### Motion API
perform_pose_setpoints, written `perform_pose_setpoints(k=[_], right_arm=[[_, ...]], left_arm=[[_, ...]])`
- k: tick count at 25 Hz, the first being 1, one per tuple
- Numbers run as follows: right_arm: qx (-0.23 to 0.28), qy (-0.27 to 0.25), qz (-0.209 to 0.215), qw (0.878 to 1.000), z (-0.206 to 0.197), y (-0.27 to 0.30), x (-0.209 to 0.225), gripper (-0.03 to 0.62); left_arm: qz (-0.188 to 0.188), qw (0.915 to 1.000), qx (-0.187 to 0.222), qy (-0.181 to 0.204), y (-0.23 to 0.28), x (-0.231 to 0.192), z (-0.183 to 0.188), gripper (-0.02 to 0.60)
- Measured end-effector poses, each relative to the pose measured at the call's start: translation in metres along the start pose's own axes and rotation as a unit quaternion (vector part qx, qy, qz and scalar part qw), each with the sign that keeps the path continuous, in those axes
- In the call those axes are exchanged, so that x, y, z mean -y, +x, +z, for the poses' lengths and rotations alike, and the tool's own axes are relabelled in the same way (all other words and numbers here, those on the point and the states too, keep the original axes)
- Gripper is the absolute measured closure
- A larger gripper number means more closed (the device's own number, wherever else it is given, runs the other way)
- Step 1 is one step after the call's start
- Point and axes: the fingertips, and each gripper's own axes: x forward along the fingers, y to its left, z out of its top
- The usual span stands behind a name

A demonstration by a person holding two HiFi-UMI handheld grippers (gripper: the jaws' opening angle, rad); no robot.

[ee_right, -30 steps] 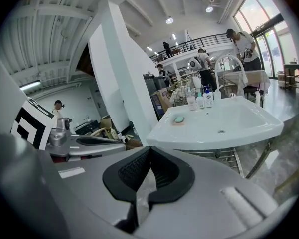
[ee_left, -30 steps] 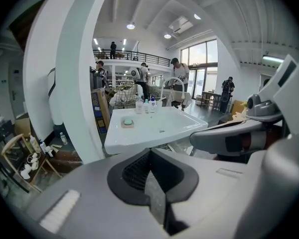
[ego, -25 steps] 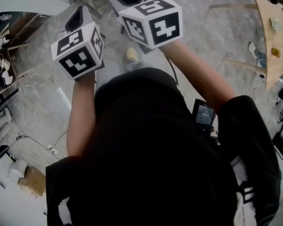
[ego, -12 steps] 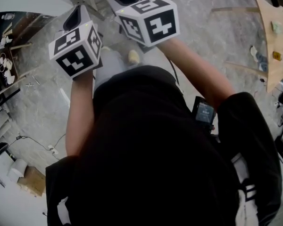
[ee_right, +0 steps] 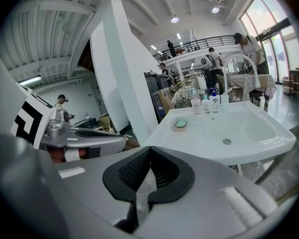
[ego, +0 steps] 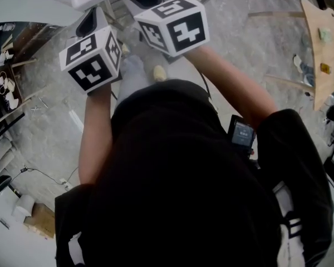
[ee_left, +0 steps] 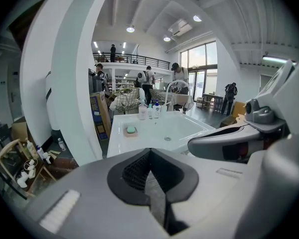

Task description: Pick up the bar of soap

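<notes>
A pale green bar of soap (ee_left: 131, 130) lies on a small dish at the left of a white sink (ee_left: 184, 128), well ahead of both grippers. The right gripper view shows the same soap (ee_right: 180, 124) on the sink (ee_right: 249, 133). My left gripper (ee_left: 149, 180) is shut with nothing between its pads. My right gripper (ee_right: 143, 183) is shut and empty too. Both are held side by side at chest height, and their marker cubes (ego: 92, 57) (ego: 175, 26) fill the top of the head view. The soap is hidden in the head view.
Bottles (ee_left: 152, 111) and a curved faucet (ee_right: 239, 63) stand at the sink's back edge. A wide white pillar (ee_left: 74, 83) rises left of the sink. People stand far behind. A wooden table (ego: 323, 43) is at the right, a cardboard box (ego: 36, 218) on the floor.
Both grippers have moved forward together. The floor has slid down the head view, and the sink's white edge now shows at the top.
</notes>
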Motion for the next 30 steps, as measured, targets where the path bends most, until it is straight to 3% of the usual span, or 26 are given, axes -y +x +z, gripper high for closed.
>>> perform_pose_setpoints(k=[14,30], right_arm=[[-0.018,-0.005,-0.001,1.000,0.059,0.105,0.008,0.582],[-0.033,0.008,-0.026,0.999,0.093,0.160,0.031,0.582]], left_arm=[[0.002,0.9997,-0.009,-0.021,0.078,-0.086,0.043,0.584],[-0.025,0.9992,-0.021,-0.023,0.135,-0.121,0.071,0.584]])
